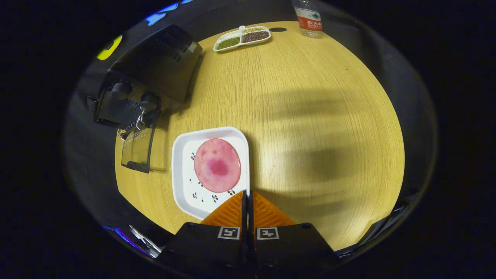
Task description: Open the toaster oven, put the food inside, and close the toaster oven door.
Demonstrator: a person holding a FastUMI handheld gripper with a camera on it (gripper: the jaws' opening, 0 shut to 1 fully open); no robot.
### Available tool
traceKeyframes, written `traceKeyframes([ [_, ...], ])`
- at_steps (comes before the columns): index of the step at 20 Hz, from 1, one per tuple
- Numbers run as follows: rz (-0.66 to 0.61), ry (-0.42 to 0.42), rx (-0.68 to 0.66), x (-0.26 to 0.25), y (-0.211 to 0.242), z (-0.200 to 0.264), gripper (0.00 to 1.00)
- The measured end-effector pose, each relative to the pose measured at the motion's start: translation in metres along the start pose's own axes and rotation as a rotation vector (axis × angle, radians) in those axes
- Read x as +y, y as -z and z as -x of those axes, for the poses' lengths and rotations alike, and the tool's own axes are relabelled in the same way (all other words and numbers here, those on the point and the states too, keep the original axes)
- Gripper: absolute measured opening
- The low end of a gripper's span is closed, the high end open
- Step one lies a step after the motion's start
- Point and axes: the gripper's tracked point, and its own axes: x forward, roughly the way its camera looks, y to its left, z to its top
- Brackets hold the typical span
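Toaster oven [149, 81] door hangs open; tool [247, 197], fingers pressed together empty, risks smearing food [217, 165] off plate [182, 170].

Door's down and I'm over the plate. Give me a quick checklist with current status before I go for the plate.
1. Toaster oven door open: ok, folded down flat on the table.
2. Food on the white plate: ok, pink round slice centred.
3. Gripper ready to grasp: not ok, fingers closed together above the plate's near rim, gripping nothing.
4. Path from plate to oven: ok, bare tabletop between them.
5. Oven rack free: cannot tell, interior too dark.
6. Divided dish and bottle: ok, far across the table.
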Motion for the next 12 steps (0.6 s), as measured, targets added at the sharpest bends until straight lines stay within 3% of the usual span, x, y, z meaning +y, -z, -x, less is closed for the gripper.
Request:
traceKeyframes([
  [12,-0.216,-0.139,-0.179,0.048,0.031,0.046,0.01],
])
